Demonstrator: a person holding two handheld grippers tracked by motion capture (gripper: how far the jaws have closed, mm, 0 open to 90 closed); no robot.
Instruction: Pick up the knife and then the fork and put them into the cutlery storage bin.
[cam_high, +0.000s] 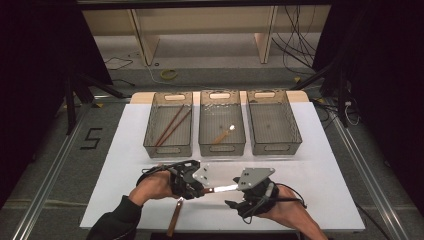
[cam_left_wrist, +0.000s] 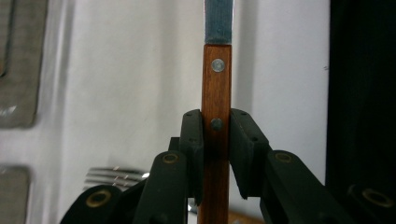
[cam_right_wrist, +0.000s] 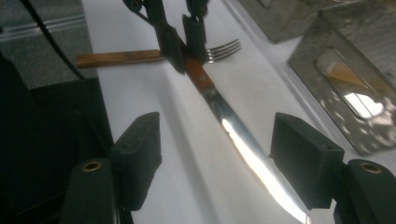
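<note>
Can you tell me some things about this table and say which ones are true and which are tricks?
1. The left gripper is squeezing the wooden handle of a knife. True.
2. The right gripper is clamped on the knife's blade. False: its jaws stand open on either side of the blade, not touching it.
3. A fork lies on the white table near the left gripper. True.
4. The chopsticks are in the right basket. False: they lie in the left basket; the right basket looks empty.
5. The middle basket holds a wooden-handled utensil. True.
</note>
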